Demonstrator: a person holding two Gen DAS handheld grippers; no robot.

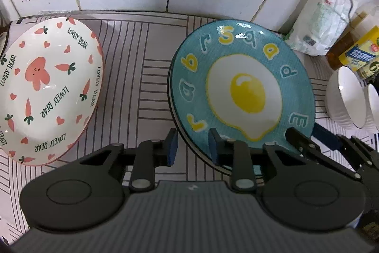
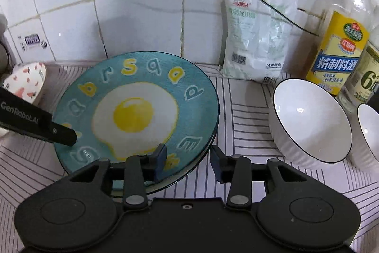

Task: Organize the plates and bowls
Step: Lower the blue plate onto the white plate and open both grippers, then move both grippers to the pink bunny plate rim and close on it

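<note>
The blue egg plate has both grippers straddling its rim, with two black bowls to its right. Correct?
Not quite: the two bowls are white with a thin dark rim, as the right wrist view shows. The rest holds: the left gripper and right gripper each straddle the rim of the blue egg plate.
</note>
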